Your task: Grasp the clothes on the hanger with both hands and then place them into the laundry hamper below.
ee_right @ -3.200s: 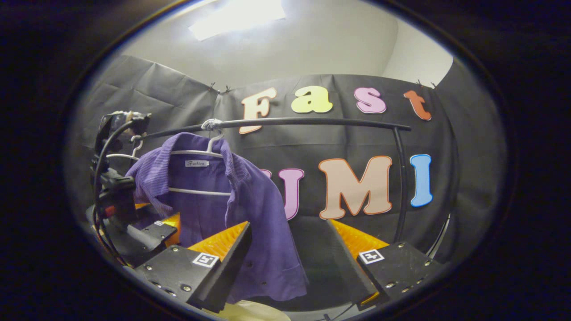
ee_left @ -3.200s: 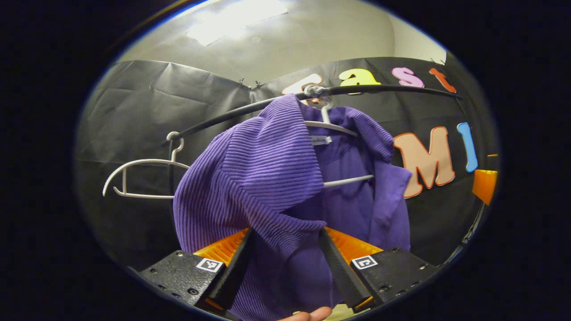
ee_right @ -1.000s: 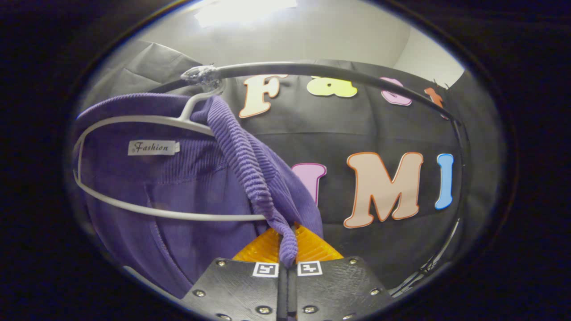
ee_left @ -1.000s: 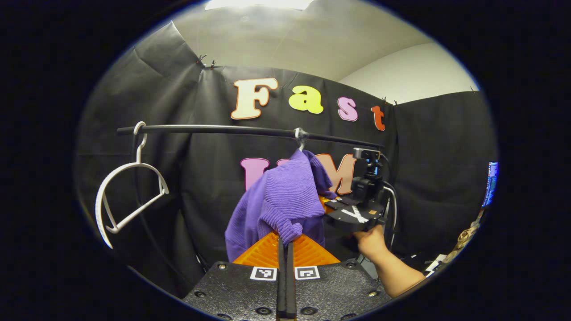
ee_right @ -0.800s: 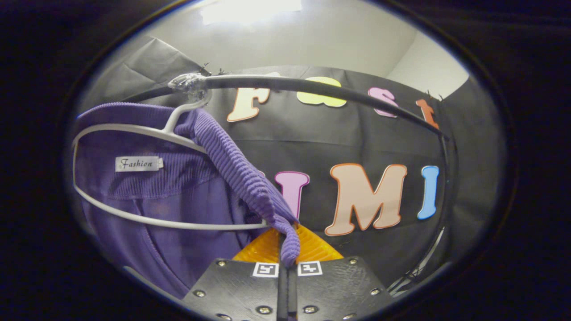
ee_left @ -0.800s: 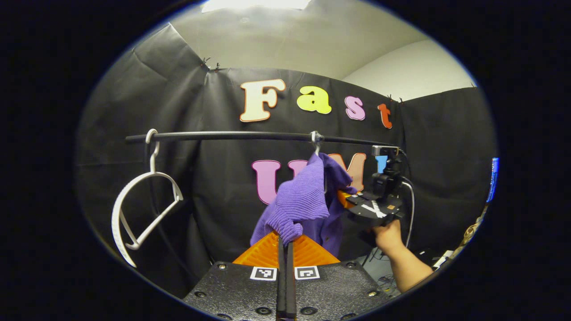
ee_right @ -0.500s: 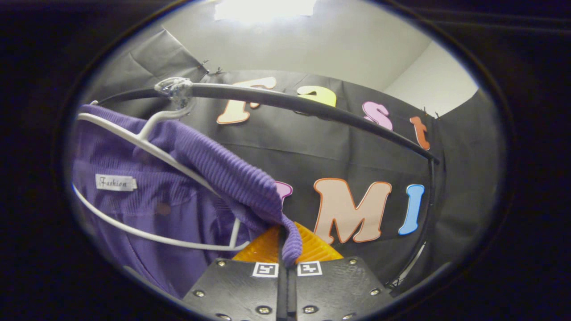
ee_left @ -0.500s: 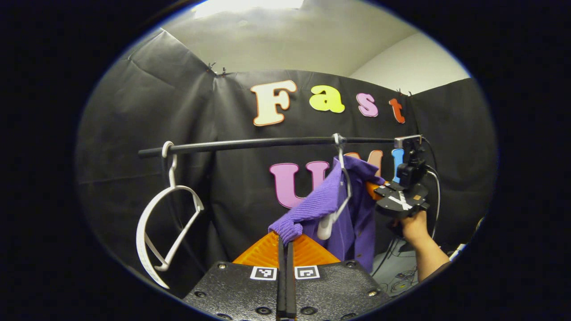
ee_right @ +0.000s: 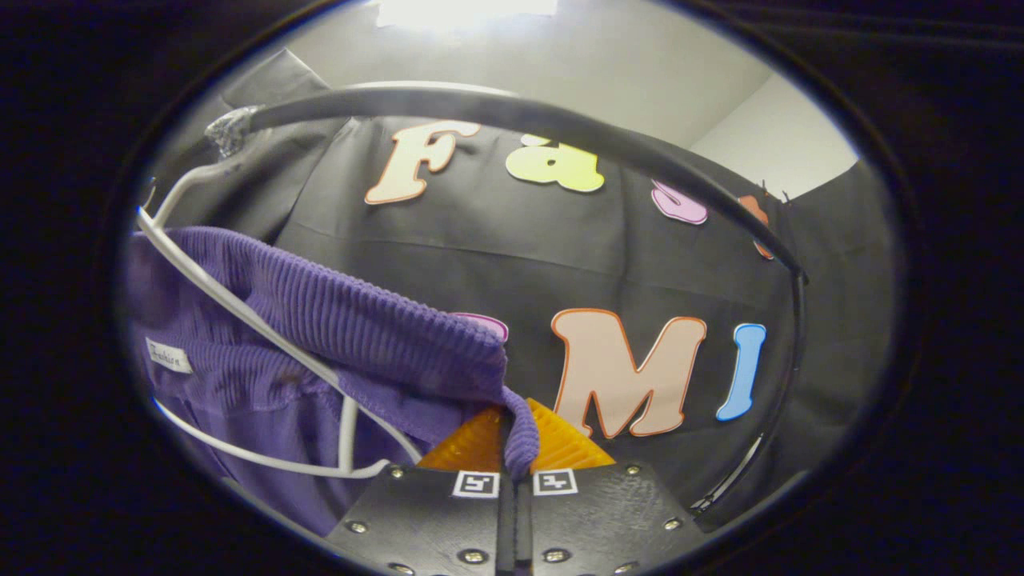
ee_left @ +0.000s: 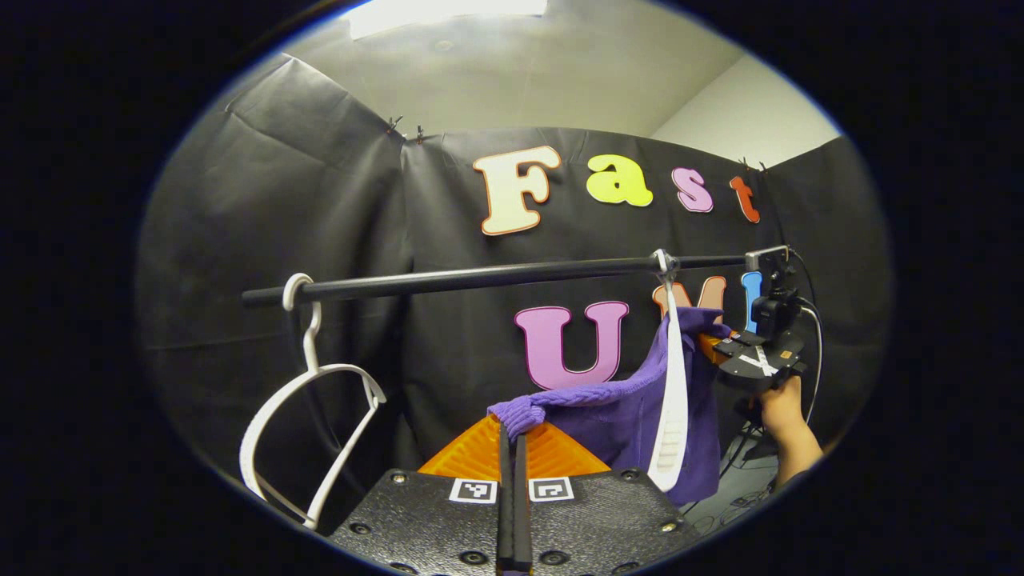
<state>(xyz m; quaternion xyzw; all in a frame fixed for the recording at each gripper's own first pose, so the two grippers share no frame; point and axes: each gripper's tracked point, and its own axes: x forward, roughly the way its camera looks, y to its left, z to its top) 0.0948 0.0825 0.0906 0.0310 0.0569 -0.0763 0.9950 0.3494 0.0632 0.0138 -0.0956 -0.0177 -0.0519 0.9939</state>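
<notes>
1. Left gripper view: the fingers [ee_left: 480,448] of the left gripper [ee_left: 510,436] are pressed together, pinching a bunched corner of the purple shirt [ee_left: 608,404]; the very tips are hidden under the cloth.
2. The shirt stretches as a long ribbed band from this pinch up and to the right, toward the right gripper [ee_left: 756,364] held by a hand [ee_left: 780,400]; that gripper's fingers are too small and covered to make out.
3. A white hanger [ee_left: 670,392] hangs edge-on from the black rail [ee_left: 480,278], in front of the shirt's drooping part. An empty hanger [ee_left: 308,432] hangs near the rail's left end; its lower edge is cut off.
4. Right gripper view: the right gripper [ee_right: 514,448] has its fingers [ee_right: 476,444] closed tight on a ribbed fold of the shirt [ee_right: 352,328].
5. From here the shirt runs up and left, partly draped on the tilted hanger [ee_right: 256,328]; its left side is cut off and its label is too blurred to make out.
</notes>
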